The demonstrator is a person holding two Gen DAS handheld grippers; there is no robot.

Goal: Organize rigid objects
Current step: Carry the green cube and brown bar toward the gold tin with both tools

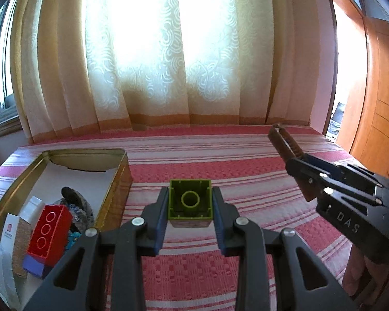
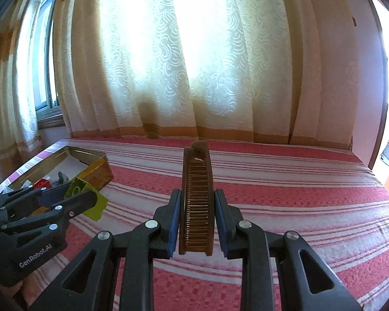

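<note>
Meanwhile, above the striped bed (image 1: 194, 155), an open tin (image 1: 116, 171) of toys sits left of both tongs; the left tongs (image 1: 190, 207), nearer it, clamp a green brick (image 1: 190, 199), while the right tongs (image 2: 197, 220) grip what looks like a brown comb (image 2: 197, 194), lengthwise.

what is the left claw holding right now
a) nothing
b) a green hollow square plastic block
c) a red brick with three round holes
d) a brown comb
b: in the left wrist view the left claw is clamped on the green hollow square plastic block, held above the red-and-white striped bedspread, while the brown comb sits in the right claw.
</note>
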